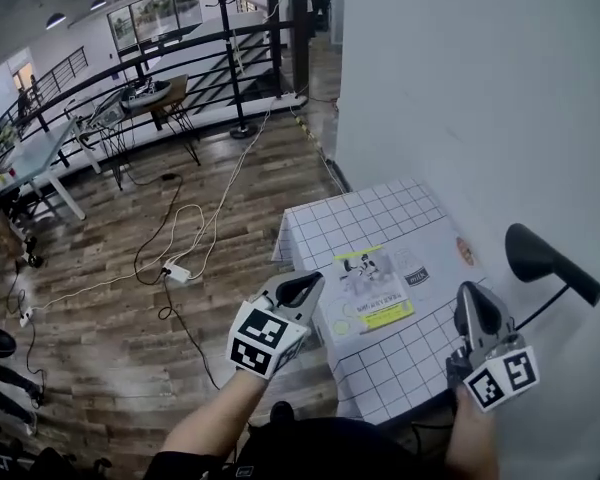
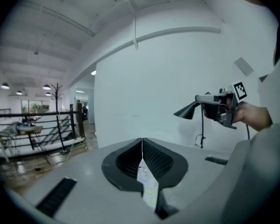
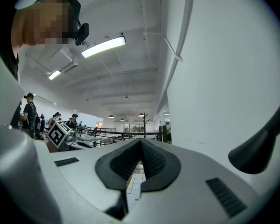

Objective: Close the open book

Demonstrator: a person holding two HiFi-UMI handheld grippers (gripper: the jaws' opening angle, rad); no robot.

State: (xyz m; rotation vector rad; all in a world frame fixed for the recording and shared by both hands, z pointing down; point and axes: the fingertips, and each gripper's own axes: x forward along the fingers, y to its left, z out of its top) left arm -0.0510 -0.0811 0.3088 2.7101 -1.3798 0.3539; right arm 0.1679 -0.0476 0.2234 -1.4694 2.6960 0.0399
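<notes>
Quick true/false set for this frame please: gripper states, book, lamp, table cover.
1. The left gripper and the right gripper both have their jaws together with nothing between them. True.
2. The left gripper is clamped on the book. False: the book lies flat on the table, and both grippers are held up clear of it.
3. A black desk lamp stands at the right side of the table. True.
4. The tablecloth is plain red. False: it is white with a dark grid pattern.
</notes>
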